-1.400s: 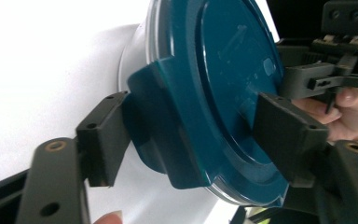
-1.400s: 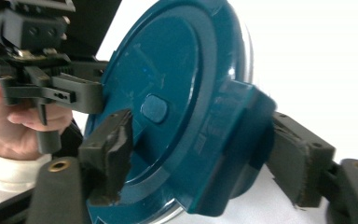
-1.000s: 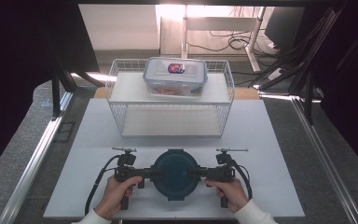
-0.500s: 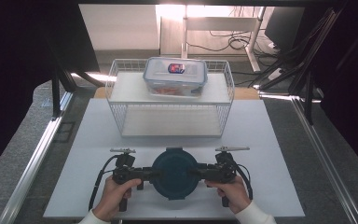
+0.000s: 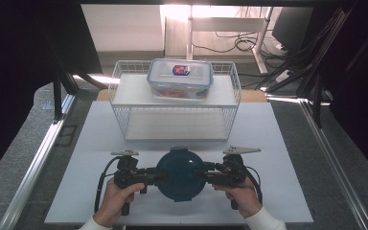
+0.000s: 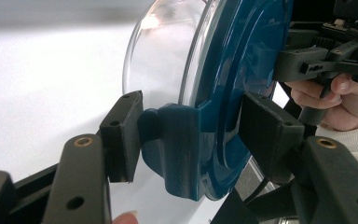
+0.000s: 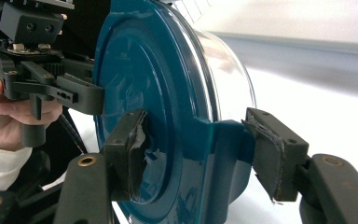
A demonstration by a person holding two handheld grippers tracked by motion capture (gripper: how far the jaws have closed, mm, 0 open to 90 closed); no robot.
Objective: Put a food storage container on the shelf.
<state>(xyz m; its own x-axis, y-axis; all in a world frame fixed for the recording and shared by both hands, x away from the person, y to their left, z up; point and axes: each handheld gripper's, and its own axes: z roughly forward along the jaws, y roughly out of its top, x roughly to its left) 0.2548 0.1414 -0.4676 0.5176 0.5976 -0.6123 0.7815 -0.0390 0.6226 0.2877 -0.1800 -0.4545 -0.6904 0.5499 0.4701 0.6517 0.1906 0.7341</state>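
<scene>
The round container [image 5: 178, 173], a clear glass-looking bowl capped with a dark teal plastic lid, is held just above the white desk [image 5: 268, 139], near its front edge. Each side latch tab is clamped, one by the left hand-held gripper [image 6: 186, 133] and one by the right hand-held gripper [image 7: 196, 149], both pointed inward at each other. Worn padding is seen on the right one's jaws. Behind, a white wire rack [image 5: 230, 103] is topped by a clear rectangular lunchbox [image 5: 179, 79].
</scene>
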